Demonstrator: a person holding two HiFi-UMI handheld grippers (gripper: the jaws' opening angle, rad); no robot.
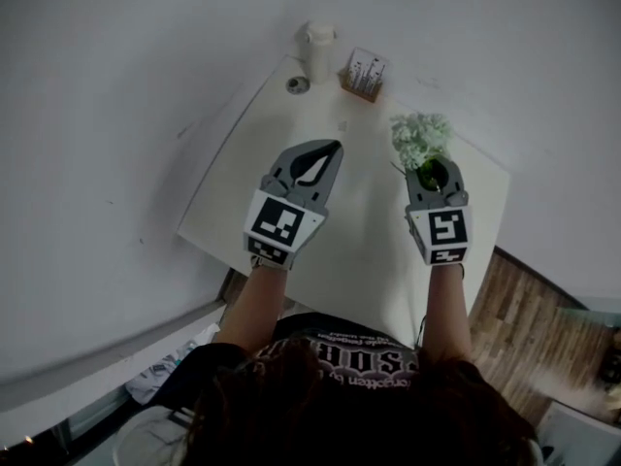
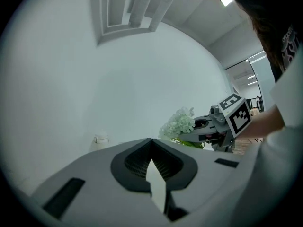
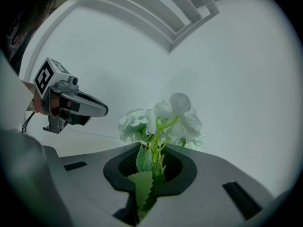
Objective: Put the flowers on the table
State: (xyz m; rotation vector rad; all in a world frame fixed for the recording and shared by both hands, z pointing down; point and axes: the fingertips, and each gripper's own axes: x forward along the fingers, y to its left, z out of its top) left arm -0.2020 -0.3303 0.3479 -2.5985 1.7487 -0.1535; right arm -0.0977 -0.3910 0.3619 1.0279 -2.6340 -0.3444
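A small bunch of white flowers with green stems and leaves stands up from my right gripper, which is shut on the stems above the right part of the white table. In the right gripper view the flowers rise from between the jaws and a leaf hangs down in the slot of the right gripper. My left gripper hovers over the middle of the table, shut, with nothing in it. In its own view the left gripper points at the wall, and the flowers show to its right.
At the table's far edge against the wall stand a white bottle, a small round object and a brown box with cards. Wooden floor lies to the right of the table. White walls close in on two sides.
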